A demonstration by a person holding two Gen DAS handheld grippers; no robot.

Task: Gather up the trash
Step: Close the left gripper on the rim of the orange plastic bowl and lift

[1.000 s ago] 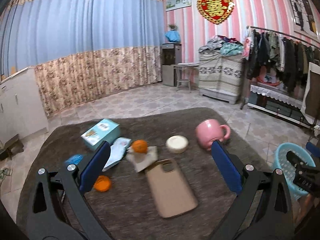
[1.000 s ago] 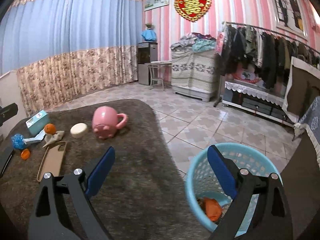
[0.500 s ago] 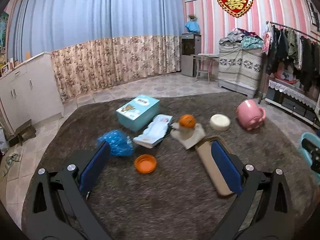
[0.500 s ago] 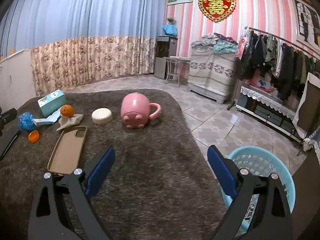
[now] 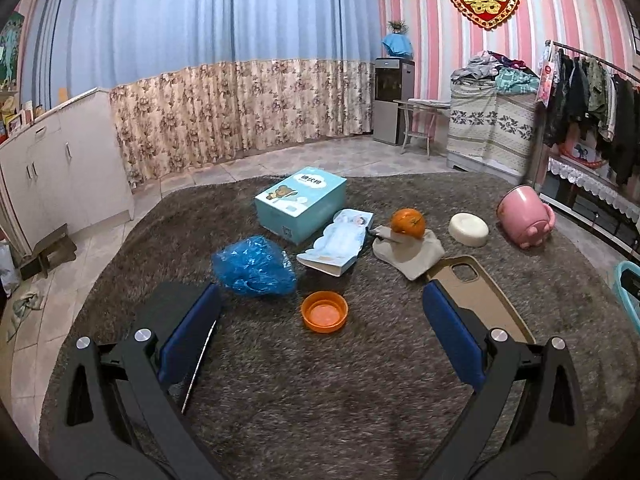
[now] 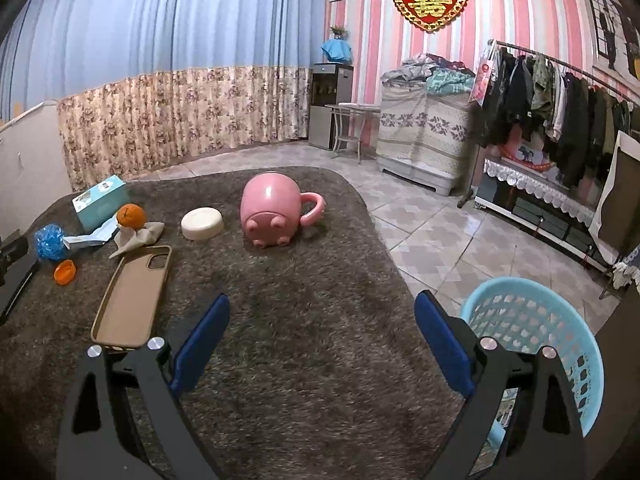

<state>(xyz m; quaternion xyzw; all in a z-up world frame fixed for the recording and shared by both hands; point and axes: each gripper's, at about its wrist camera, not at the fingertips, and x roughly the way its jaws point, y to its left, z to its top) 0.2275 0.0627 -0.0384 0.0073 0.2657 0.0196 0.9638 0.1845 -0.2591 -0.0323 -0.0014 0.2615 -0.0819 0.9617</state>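
Blue crumpled plastic (image 5: 253,267) lay on the grey rug (image 5: 320,400) in the left wrist view, just ahead of the left claw's (image 5: 320,320) left finger, and a small orange cap (image 5: 324,312) sat almost dead centre between the two spread fingers, slightly beyond their tips. That claw was released and held nothing. Farther off were a teal box (image 5: 301,203), a leaflet (image 5: 340,242), an orange (image 5: 407,222) resting on a rag (image 5: 412,254), a white dish (image 5: 469,229), a pink mug (image 5: 524,220) and, to the right, a phone case (image 5: 476,300) with its long axis running near to far.

From the right wrist view, the right claw (image 6: 322,332) was also released and empty, over bare rug. A blue basket (image 6: 560,320) stood on the floor at near right, just beside its right finger. The cap (image 6: 65,272) and plastic (image 6: 50,242) lay far to the left, well apart from it, so the left claw looked much the nearer for the next pick, probably the cap straight ahead.
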